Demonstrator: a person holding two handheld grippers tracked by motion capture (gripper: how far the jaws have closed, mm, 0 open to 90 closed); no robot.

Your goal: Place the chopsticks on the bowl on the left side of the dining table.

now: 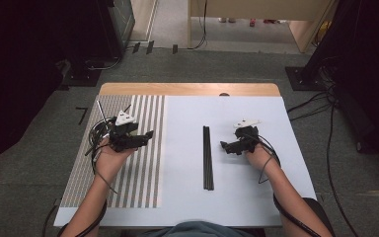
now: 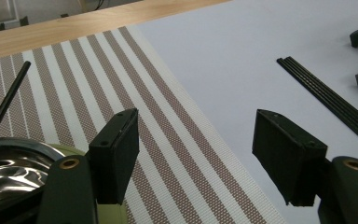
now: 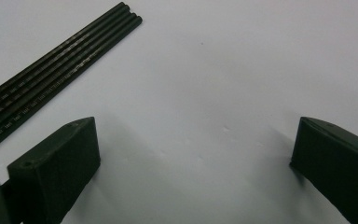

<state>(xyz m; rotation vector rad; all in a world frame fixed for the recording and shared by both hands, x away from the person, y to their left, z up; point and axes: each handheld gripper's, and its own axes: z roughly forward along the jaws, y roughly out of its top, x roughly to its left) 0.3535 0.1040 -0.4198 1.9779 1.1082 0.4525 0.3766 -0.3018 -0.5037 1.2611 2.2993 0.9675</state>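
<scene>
The black rods lie bundled mid-tabletop, within both hands' reach. Left tongs and right tongs (both gaping, empty) flank them, probably ready to pick

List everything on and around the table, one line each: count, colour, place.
Black rods: a bundle, exact count unclear, black, lying side by side on the white sheet near the middle, pointing away from the person.
Striped mat: one, brown and white stripes, on the table's left part.
White sheet: one, white, covering the middle and right of the table.
Table: one, light wood, its far edge bare.
Cables: several, black, on the grey floor right of the table.
Left claw: one, black, jaws open and holding nothing, over the striped mat.
Right claw: one, black, jaws open and holding nothing, over the white sheet just right of the rods.
Forearms: two, entering from the bottom edge.
</scene>
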